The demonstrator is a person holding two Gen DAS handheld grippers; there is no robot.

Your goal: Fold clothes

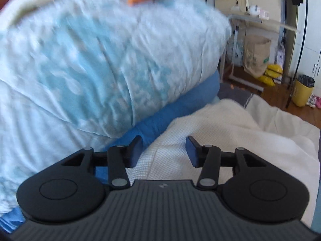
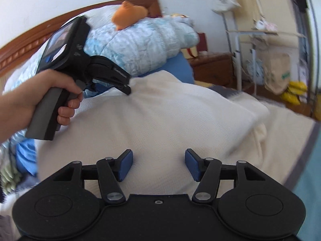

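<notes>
A cream waffle-knit garment lies spread on the bed and also shows in the left wrist view. My left gripper is open and empty, just above the garment's far left edge beside a blue pillow. In the right wrist view the left gripper is held by a hand, its tips at the garment's far edge. My right gripper is open and empty over the near part of the garment.
A light blue patterned quilt is piled at the head of the bed with an orange plush toy on top. A wooden headboard, a nightstand, a metal rack, a paper bag and a yellow bin stand beyond.
</notes>
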